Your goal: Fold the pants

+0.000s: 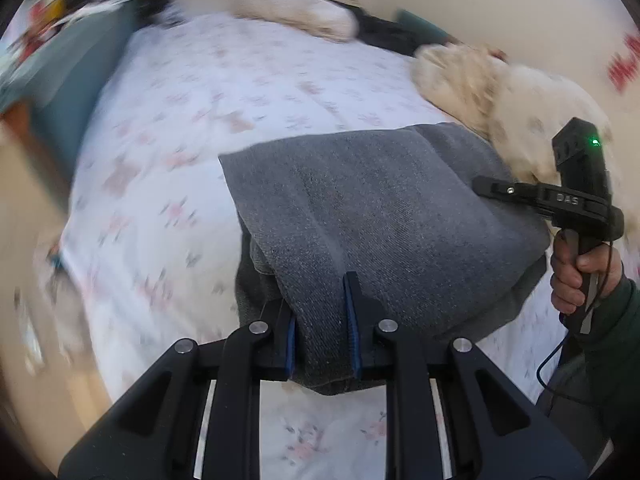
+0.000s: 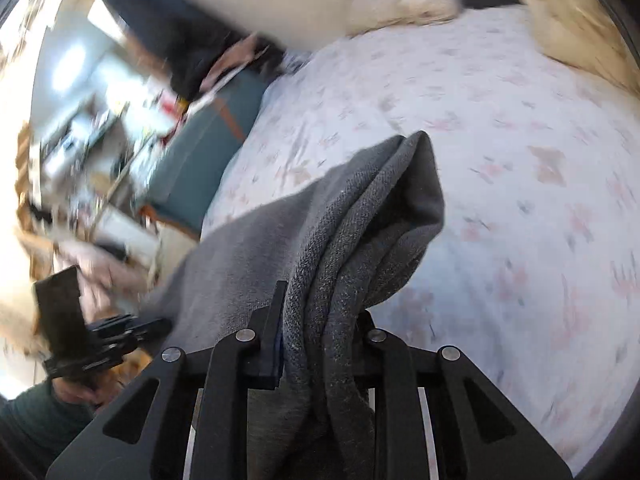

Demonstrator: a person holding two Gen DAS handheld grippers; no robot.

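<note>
Pants, gray, hang pinched between left gripper and right gripper, both clamped on bunched cloth, probably lifting one end to fold over the bed.

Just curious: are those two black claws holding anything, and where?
Yes. Both grip the grey pants: left gripper on a folded edge, right gripper on bunched layers.

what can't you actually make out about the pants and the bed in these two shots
- Left wrist view: the near hem of the grey pants is hidden under the left tool.
- Right wrist view: the bunched folds hide how many layers the right tool clamps.
- Both views: the floral sheet is motion-blurred.
- Right wrist view: the shelf clutter is blurred beyond naming.
</note>
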